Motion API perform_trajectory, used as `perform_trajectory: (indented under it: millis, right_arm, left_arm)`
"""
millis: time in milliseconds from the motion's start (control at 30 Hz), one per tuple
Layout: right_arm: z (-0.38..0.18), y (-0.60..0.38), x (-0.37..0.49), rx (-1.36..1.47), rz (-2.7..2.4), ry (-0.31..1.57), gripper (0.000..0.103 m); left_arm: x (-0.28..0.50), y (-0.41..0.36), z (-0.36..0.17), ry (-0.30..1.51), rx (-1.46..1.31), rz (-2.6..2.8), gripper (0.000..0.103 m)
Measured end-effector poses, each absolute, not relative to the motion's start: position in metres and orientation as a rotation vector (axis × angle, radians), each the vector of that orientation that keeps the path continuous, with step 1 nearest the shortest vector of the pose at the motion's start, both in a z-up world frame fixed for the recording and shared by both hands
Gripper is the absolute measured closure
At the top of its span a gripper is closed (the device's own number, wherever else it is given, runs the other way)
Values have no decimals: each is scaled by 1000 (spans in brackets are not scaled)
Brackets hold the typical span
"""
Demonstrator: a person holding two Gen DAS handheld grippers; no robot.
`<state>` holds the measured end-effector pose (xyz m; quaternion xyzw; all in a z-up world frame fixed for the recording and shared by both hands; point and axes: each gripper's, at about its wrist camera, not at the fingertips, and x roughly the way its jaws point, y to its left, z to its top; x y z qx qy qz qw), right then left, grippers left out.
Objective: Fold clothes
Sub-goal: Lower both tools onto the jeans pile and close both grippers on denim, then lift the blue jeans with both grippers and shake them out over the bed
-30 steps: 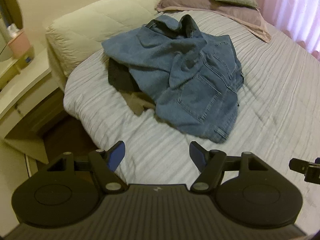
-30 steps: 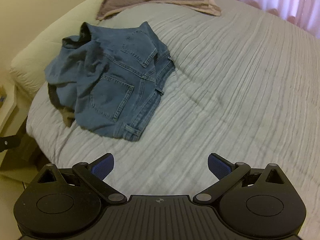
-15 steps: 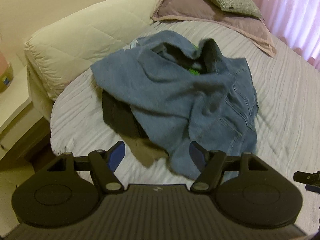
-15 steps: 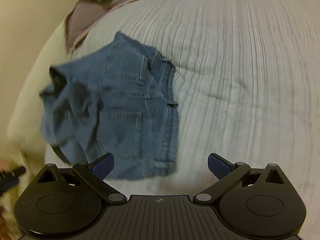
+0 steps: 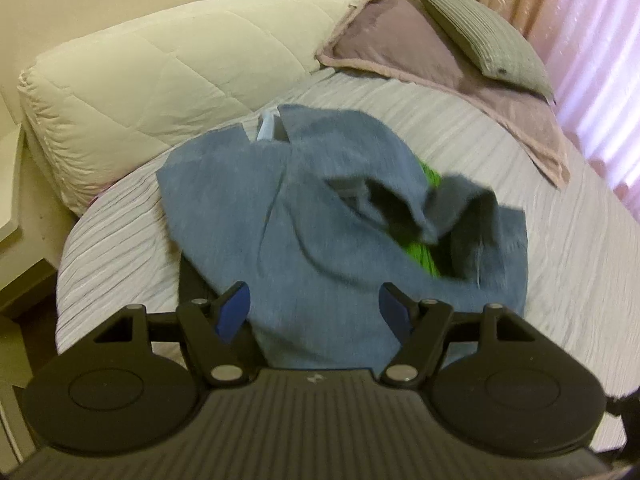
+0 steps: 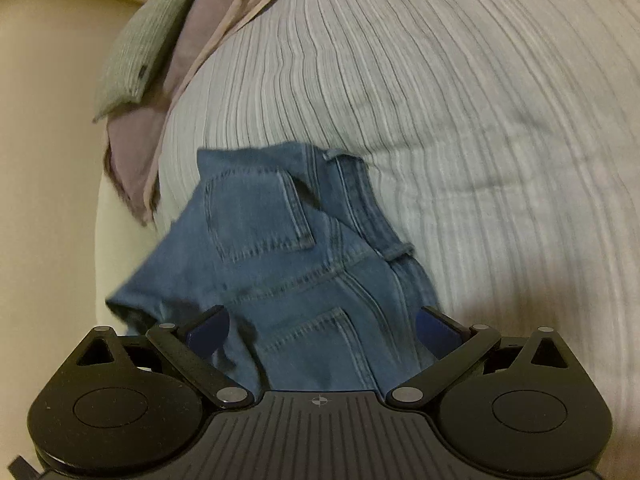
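A crumpled pair of blue jeans (image 5: pixel 320 220) lies on top of a small heap of clothes on the striped bed cover (image 5: pixel 560 240). A bright green garment (image 5: pixel 428 248) shows through a fold, and a dark garment (image 5: pixel 192 276) sticks out underneath at the left. My left gripper (image 5: pixel 314 314) hovers open right at the near edge of the jeans, nothing between its fingers. In the right wrist view the jeans (image 6: pixel 288 256) show their back pockets and waistband. My right gripper (image 6: pixel 322 330) stands open directly over the lower pocket, empty.
A cream quilted duvet (image 5: pixel 140 80) is bunched at the head of the bed. A mauve pillow (image 5: pixel 420 40) with a grey-green cushion (image 5: pixel 488 32) lies at the back right, near pink curtains (image 5: pixel 592 40). A pale bedside unit (image 5: pixel 16 240) stands left of the bed.
Both grippers have closed in on the jeans, which now fill the space in front of the fingers. The views have swung toward the heap. Both stay open.
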<state>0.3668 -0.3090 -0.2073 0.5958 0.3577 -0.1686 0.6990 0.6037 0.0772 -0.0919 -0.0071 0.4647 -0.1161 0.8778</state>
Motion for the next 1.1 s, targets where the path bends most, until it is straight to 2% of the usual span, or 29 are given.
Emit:
perform_trajectory:
  millis: [367,667,767,800,833,933,967,1000,1033,1100]
  right_arm:
    - [-213,-342,488,1019,-262,780,1]
    - [-229,-350,587,848,-161,758,1]
    - [-238,-348,613,817,-153,779,1]
    - [-241,-347,620,810,-150,786,1]
    - [-243,-346,626,803,-147,793,1]
    - [-249,-340,641,767,-132,804,1]
    - [-251,-339,644,758,-124,810,16]
    - [-253,-337,646,748,-103,811,66]
    - [-253,-335,645,734,-99,834,85]
    - [-246,-329,637,699,-80,821,93]
  left_arm:
    - [705,64,-118,1003,-119,-202,34]
    - [755,57,-155,1076,-194,-167,33]
    - [762,56,-170,1116,-231,-181,46]
    - [762,55,-174,1122,-227,-182,59]
    - [762,54,-177,1128,-222,-184,67]
    - [758,59,-180,1115,-233,-197,77]
    - [757,61,-180,1107,-238,-203,79]
    - [755,63,-180,1099,-244,-207,83]
    - [752,64,-178,1092,-247,-211,86]
    - [749,64,-172,1072,-238,-214,90]
